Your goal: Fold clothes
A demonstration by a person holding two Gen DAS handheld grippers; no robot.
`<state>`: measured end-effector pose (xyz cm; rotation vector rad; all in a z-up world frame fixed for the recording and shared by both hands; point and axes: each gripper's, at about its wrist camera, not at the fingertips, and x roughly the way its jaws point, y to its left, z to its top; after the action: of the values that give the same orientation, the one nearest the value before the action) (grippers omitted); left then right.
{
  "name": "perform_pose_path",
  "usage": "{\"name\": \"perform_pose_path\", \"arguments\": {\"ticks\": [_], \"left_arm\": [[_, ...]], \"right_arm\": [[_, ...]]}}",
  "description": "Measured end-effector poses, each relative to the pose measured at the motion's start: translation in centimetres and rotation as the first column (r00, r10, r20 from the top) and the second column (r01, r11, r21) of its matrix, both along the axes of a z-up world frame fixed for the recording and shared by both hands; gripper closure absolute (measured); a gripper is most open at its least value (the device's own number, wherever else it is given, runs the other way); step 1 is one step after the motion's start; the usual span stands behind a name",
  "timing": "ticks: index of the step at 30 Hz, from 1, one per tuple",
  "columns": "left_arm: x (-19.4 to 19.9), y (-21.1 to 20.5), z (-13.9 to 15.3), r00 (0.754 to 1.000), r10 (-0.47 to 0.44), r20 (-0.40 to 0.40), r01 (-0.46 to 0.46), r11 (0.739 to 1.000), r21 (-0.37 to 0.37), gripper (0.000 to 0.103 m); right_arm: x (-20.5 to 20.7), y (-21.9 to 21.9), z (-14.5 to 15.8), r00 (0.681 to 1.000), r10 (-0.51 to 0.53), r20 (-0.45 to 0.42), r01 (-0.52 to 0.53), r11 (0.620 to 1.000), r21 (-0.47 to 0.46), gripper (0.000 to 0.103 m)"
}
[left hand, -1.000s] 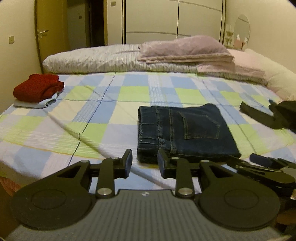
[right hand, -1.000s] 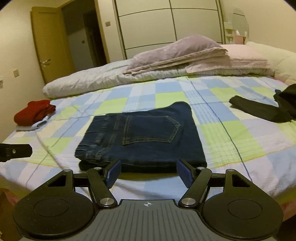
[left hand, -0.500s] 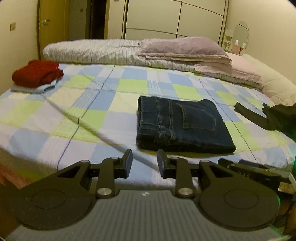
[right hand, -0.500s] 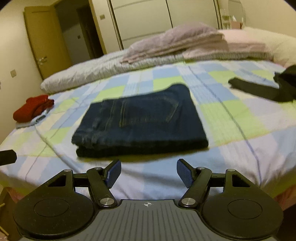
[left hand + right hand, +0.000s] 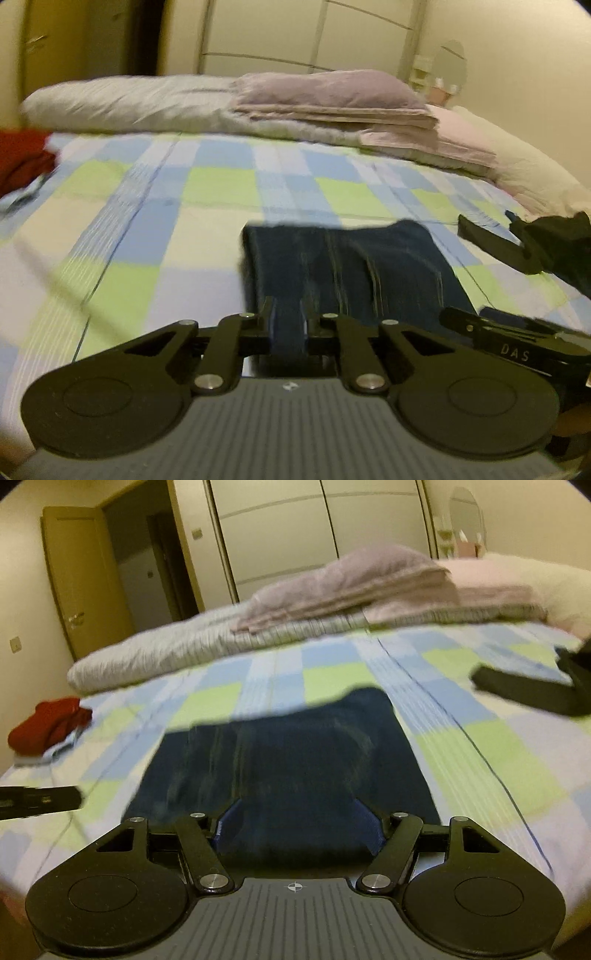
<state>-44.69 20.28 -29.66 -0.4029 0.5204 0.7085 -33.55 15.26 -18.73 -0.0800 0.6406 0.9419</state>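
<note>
Denim of the folded jeans [image 5: 343, 273] is pinched at its near edge by the left tongs [image 5: 287, 325], just closing; the right tongs [image 5: 297, 823], narrowing yet spread, straddle it, likely for lifting off the bed [image 5: 221, 184].

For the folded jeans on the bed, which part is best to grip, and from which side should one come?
Grip the near edge of the folded jeans, coming low from the foot of the bed. That edge is a thick stack of layers facing both tools. The left tool has just been closing on it; the right tool, also closing, straddles it wider. Two spaced grips should keep the fold together.
</note>
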Motion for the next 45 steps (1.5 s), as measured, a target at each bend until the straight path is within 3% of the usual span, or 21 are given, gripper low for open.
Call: {"name": "perform_pose_path", "arguments": {"ticks": [2,6,9,11,14,17,19,21,24,26,28,30,33,35,38,40,41,42,43,45], "left_arm": [[2.8,2.7,-0.6,0.998,-0.068,0.003,0.068,0.997,0.021,0.094],[7.4,6.6,-3.2,0.983,-0.173,-0.065,0.176,0.984,0.037,0.099],[9.2,8.1,-5.9,0.968,-0.209,-0.138,0.210,0.978,-0.012,0.099],[9.4,8.6,-6.6,0.969,-0.199,-0.144,0.193,0.980,-0.055,0.099],[10.2,9.3,-5.6,0.956,-0.216,-0.198,0.198,0.974,-0.111,0.099],[10.8,10.4,-3.3,0.931,-0.259,-0.257,0.226,0.962,-0.153,0.099],[10.8,11.5,-1.8,0.917,-0.294,-0.271,0.259,0.953,-0.157,0.099],[11.5,12.5,-2.4,0.882,-0.347,-0.319,0.298,0.935,-0.192,0.099],[12.7,13.8,-4.4,0.815,-0.430,-0.387,0.357,0.900,-0.249,0.098],[12.9,14.0,-5.3,0.785,-0.477,-0.395,0.412,0.878,-0.242,0.098],[13.0,14.0,-5.0,0.737,-0.535,-0.412,0.482,0.844,-0.235,0.098],[12.9,14.9,-4.2,0.701,-0.583,-0.411,0.521,0.812,-0.263,0.098],[13.3,16.7,-2.4,0.693,-0.620,-0.368,0.537,0.785,-0.310,0.098],[14.4,18.0,-1.6,0.690,-0.641,-0.336,0.555,0.767,-0.322,0.098],[17.6,20.0,-1.4,0.689,-0.671,-0.275,0.577,0.737,-0.352,0.094],[20.7,21.1,-1.7,0.701,-0.673,-0.235,0.570,0.727,-0.382,0.094],[22.5,21.7,-2.0,0.704,-0.681,-0.202,0.572,0.712,-0.408,0.093],[24.3,22.0,-2.1,0.703,-0.692,-0.166,0.577,0.691,-0.435,0.091],[25.8,22.1,-2.3,0.703,-0.698,-0.138,0.579,0.673,-0.460,0.087],[28.7,22.2,-2.9,0.696,-0.713,-0.087,0.584,0.632,-0.509,0.081]], "right_arm": [[0.9,2.6,-0.2,1.000,-0.004,0.020,0.003,1.000,0.007,0.073],[2.6,6.9,-2.1,0.999,-0.002,0.051,0.001,1.000,0.018,0.074],[2.8,9.0,-5.1,0.999,0.029,0.041,-0.024,0.992,-0.124,0.075],[2.8,10.2,-5.6,0.997,0.050,0.050,-0.038,0.976,-0.215,0.075],[3.0,12.0,-5.2,0.997,0.069,0.047,-0.050,0.947,-0.318,0.075],[4.6,12.8,-3.4,0.996,-0.025,-0.085,-0.008,0.930,-0.368,0.075],[4.7,12.3,-1.7,0.986,-0.102,-0.130,0.050,0.934,-0.353,0.075],[4.2,12.1,-0.9,0.980,-0.133,-0.151,0.072,0.932,-0.355,0.075],[3.2,12.6,-2.8,0.955,-0.210,-0.211,0.105,0.902,-0.420,0.075],[2.5,12.9,-3.8,0.948,-0.258,-0.188,0.160,0.894,-0.419,0.075],[2.1,13.4,-3.8,0.930,-0.325,-0.172,0.229,0.877,-0.422,0.075],[2.1,13.0,-3.2,0.871,-0.441,-0.218,0.338,0.858,-0.387,0.074],[1.2,10.0,-1.9,0.721,-0.611,-0.327,0.538,0.791,-0.292,0.074],[0.7,7.1,-1.2,0.627,-0.687,-0.368,0.652,0.721,-0.234,0.074],[0.6,1.9,-0.9,0.463,-0.774,-0.432,0.799,0.575,-0.175,0.074],[1.0,-1.9,-1.3,0.321,-0.797,-0.512,0.884,0.446,-0.139,0.059],[1.1,-3.5,-1.8,0.256,-0.784,-0.565,0.918,0.380,-0.111,0.039],[1.2,-5.2,-2.2,0.193,-0.763,-0.617,0.947,0.310,-0.087,0.036],[1.2,-6.5,-2.9,0.142,-0.729,-0.670,0.967,0.247,-0.064,0.036],[1.5,-8.1,-4.4,0.073,-0.636,-0.768,0.989,0.148,-0.028,0.036]]}}
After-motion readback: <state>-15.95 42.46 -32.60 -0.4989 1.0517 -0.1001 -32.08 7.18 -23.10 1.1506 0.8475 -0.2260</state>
